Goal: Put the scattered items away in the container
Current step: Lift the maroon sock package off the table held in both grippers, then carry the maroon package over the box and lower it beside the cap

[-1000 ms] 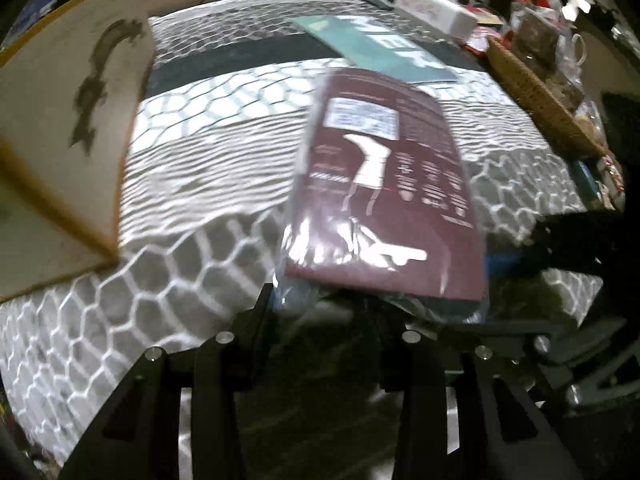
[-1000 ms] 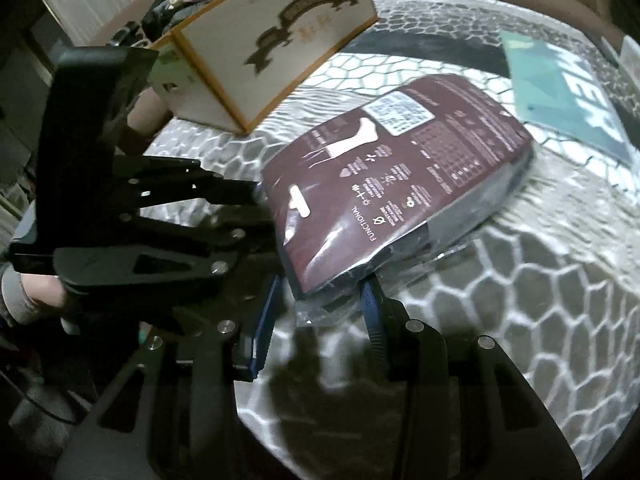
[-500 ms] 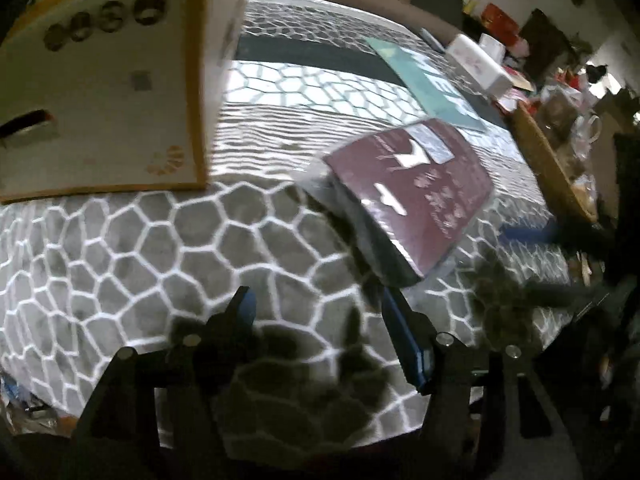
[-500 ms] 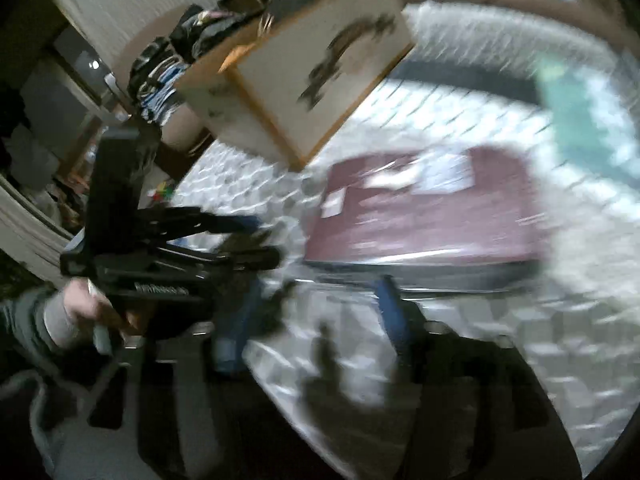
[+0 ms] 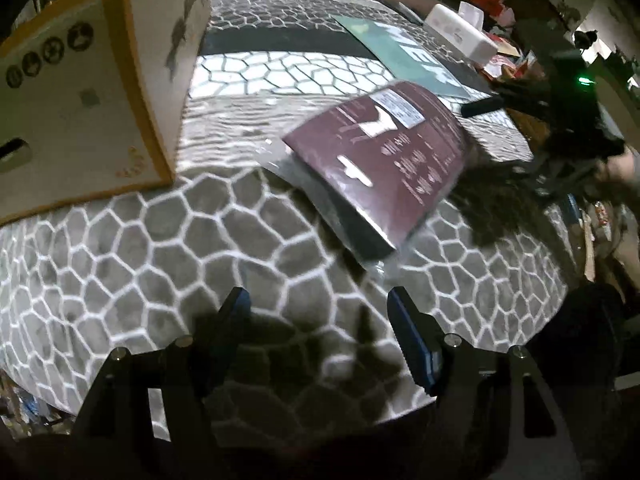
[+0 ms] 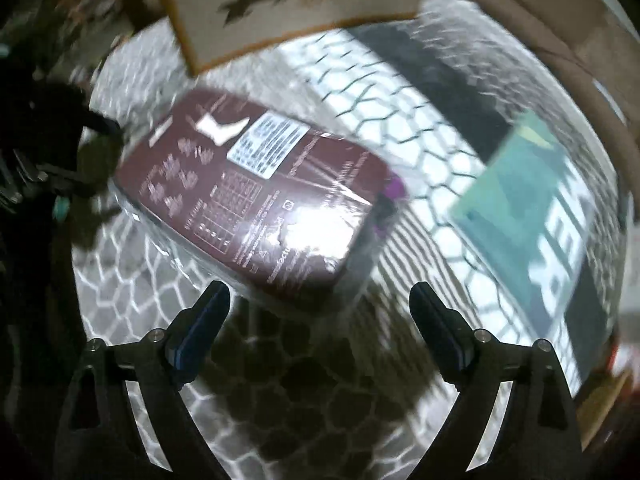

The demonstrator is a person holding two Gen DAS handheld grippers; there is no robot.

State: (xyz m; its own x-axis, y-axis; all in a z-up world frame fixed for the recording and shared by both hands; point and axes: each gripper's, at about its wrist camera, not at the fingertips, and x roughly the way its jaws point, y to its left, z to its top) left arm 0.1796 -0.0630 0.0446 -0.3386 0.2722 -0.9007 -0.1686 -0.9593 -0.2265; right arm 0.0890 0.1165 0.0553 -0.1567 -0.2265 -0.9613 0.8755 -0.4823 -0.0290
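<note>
1. Bare patterned cover lies along the bed's [image 5: 168, 248] near edge, in front of both tongs.
2. The maroon packet [image 5: 384, 164] lies mid-bed, blocking the middle.
3. A cardboard box [image 5: 80, 112] stands at the left edge, an open strip between it and the packet.
4. A teal sheet [image 6: 532, 200] covers the far right side.

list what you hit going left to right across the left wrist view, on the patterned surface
cardboard box → maroon packet → right gripper, jaws opening with nothing between them
</note>
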